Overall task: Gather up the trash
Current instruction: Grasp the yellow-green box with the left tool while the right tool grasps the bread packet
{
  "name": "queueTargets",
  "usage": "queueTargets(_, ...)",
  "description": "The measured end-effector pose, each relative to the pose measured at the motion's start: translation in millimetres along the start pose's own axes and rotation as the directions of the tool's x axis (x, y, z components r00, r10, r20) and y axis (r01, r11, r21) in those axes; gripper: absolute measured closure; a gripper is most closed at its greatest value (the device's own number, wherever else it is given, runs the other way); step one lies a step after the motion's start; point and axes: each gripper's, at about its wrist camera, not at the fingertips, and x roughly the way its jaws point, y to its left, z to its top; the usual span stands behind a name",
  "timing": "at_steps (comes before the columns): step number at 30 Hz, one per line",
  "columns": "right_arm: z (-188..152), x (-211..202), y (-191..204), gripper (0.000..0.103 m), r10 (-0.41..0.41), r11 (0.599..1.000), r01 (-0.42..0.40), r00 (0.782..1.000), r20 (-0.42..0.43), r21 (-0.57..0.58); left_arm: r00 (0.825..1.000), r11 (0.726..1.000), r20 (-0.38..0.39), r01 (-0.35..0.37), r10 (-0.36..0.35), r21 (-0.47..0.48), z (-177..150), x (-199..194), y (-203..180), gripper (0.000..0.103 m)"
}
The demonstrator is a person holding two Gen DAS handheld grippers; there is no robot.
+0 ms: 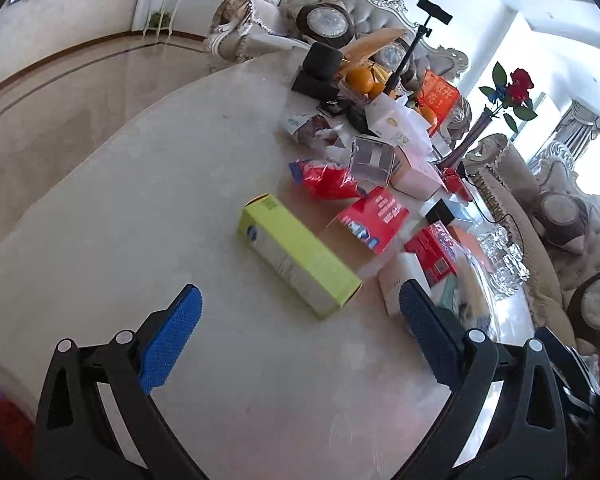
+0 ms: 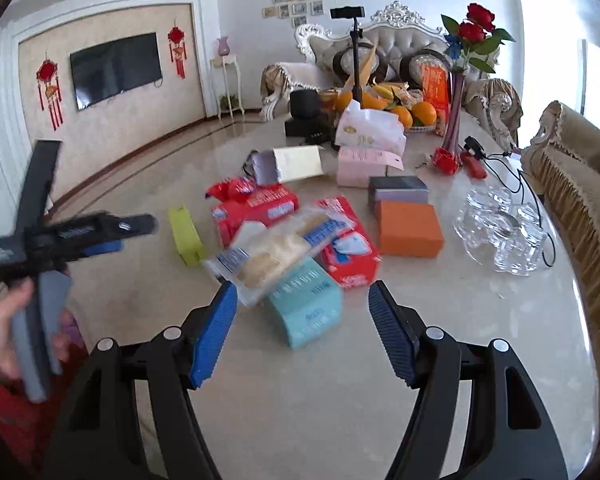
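Trash lies across a marble table [image 1: 140,220]. A yellow-green carton [image 1: 296,254] lies on its side just ahead of my open, empty left gripper [image 1: 300,332]; the carton also shows in the right wrist view [image 2: 185,236]. A clear snack wrapper [image 2: 276,252] appears blurred above a teal box [image 2: 306,304], in front of my open right gripper [image 2: 302,332], which holds nothing. Red packages [image 2: 256,208] [image 2: 350,248], an orange box [image 2: 409,228], a grey box [image 2: 398,190] and a pink box [image 2: 364,166] lie beyond. The left gripper tool [image 2: 60,232] shows at the left.
Several clear glasses [image 2: 500,232] stand at the right near cables. A vase with red roses [image 2: 456,120], a fruit bowl [image 2: 404,112], a phone tripod [image 2: 354,60] and a black speaker [image 2: 304,106] stand at the far end. Sofas flank the table's right side.
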Motion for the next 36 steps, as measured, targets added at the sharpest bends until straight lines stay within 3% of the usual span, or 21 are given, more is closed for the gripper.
queueTargets(3, 7.2, 12.2, 11.0, 0.038, -0.031, 0.997, 0.032, 0.999, -0.009, 0.076, 0.999, 0.999, -0.001, -0.043, 0.043, 0.028, 5.4, 11.3, -3.2, 0.007)
queueTargets(9, 20.1, 54.1, 34.1, 0.038, -0.265, 0.958, 0.267, 0.964, -0.036, 0.106, 0.998, 0.998, -0.002, -0.061, 0.061, 0.012, 7.4, 16.1, 6.2, 0.007)
queueTargets(16, 19.1, 68.5, 33.2, 0.039, -0.297, 0.952, 0.300, 0.954, -0.050, 0.061, 0.997, 0.996, -0.010, -0.079, 0.080, 0.048, 11.3, 21.5, 13.8, 0.007)
queueTargets(22, 17.2, 72.2, 25.3, 0.039, -0.250, 0.965, 0.256, 0.964, -0.087, 0.063, 0.991, 0.990, -0.041, -0.124, 0.127, 0.068, 10.5, 37.1, 8.4, 0.007)
queueTargets(27, 15.3, 73.5, 23.8, 0.039, -0.241, 0.967, 0.246, 0.967, -0.082, 0.059, 0.984, 0.986, -0.057, -0.168, 0.169, 0.022, 15.0, 46.1, -0.7, 0.007)
queueTargets(31, 15.7, 73.6, 25.0, 0.039, -0.249, 0.967, 0.252, 0.966, -0.073, 0.033, 0.967, 0.969, -0.064, -0.246, 0.246, 0.008, 17.2, 53.1, -9.8, 0.007)
queueTargets(33, 16.6, 73.7, 24.1, 0.039, -0.248, 0.968, 0.251, 0.966, -0.075, 0.026, 0.948, 0.951, -0.066, -0.309, 0.310, 0.025, 14.8, 56.3, -13.1, 0.007)
queueTargets(36, 17.9, 74.1, 23.7, 0.039, -0.248, 0.968, 0.250, 0.966, -0.077, 0.013, 0.943, 0.944, -0.047, -0.329, 0.329, 0.015, 11.1, 52.8, -11.3, 0.007)
